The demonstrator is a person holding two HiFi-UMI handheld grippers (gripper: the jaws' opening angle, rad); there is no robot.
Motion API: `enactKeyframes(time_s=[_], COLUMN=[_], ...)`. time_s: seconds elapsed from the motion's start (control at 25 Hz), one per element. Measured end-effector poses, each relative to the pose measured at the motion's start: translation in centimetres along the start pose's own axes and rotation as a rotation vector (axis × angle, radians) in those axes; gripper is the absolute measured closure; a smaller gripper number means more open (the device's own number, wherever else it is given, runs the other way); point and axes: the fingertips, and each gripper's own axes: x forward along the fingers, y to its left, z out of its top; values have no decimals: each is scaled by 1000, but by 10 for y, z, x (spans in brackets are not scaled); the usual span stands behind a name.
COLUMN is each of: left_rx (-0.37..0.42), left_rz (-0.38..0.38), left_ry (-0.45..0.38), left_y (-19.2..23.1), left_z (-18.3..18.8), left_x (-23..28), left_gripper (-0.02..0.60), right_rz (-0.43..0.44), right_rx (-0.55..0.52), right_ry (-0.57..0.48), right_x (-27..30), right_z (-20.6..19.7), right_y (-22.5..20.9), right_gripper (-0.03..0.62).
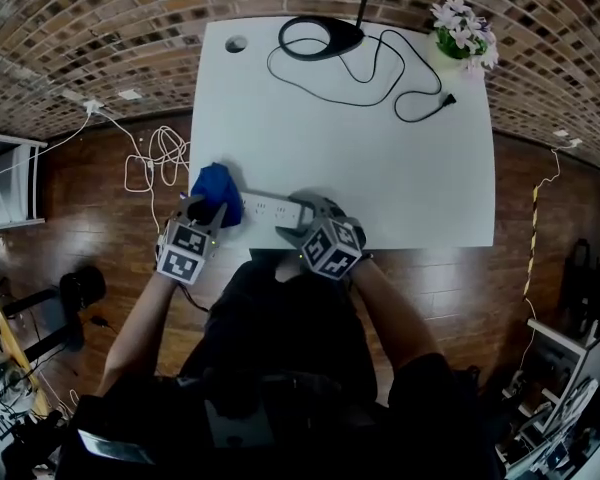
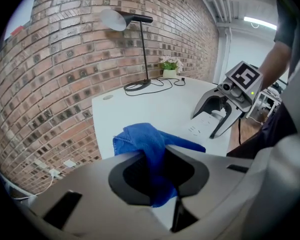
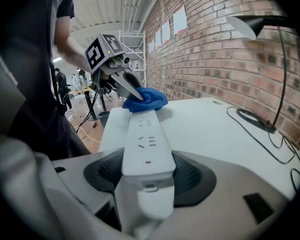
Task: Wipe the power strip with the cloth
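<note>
A white power strip (image 1: 270, 209) lies along the near edge of the white table (image 1: 380, 148). My right gripper (image 3: 147, 176) is shut on its right end, the strip (image 3: 145, 144) running away between the jaws. A bunched blue cloth (image 1: 218, 193) rests at the strip's left end. My left gripper (image 2: 157, 171) is shut on this cloth (image 2: 150, 149), which bulges out between its jaws. In the right gripper view the cloth (image 3: 145, 100) sits on the far end of the strip under the left gripper (image 3: 135, 95). The right gripper (image 2: 220, 111) also shows in the left gripper view.
A black desk lamp (image 1: 320, 36) stands at the table's far edge with its cord (image 1: 400, 78) looping across the back right. A small potted flower (image 1: 462, 30) sits at the far right corner. White cables (image 1: 155, 158) lie on the wooden floor to the left.
</note>
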Motion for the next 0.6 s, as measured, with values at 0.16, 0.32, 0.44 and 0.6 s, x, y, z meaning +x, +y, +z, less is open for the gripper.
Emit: enactKeyframes(time_s=[0.16,0.32,0.44,0.6], left_rx=[5,10,25,51], left_rz=[-2,-27,-37,-58], left_ry=[26,33,39,35], left_y=[-10,-21,-31,-50], left_z=[7,13,19,27], left_x=[7,12,16,22], left_gripper=[505,505,504,504], right_rz=[3,3,4,1], right_rx=[0,-2,-6,-10], right_ry=[1,1,-3,-8], right_x=[1,1,2,1], right_z=[0,0,0,-1], right_y=[0,1,1,1], right_gripper=[304,304,306,306])
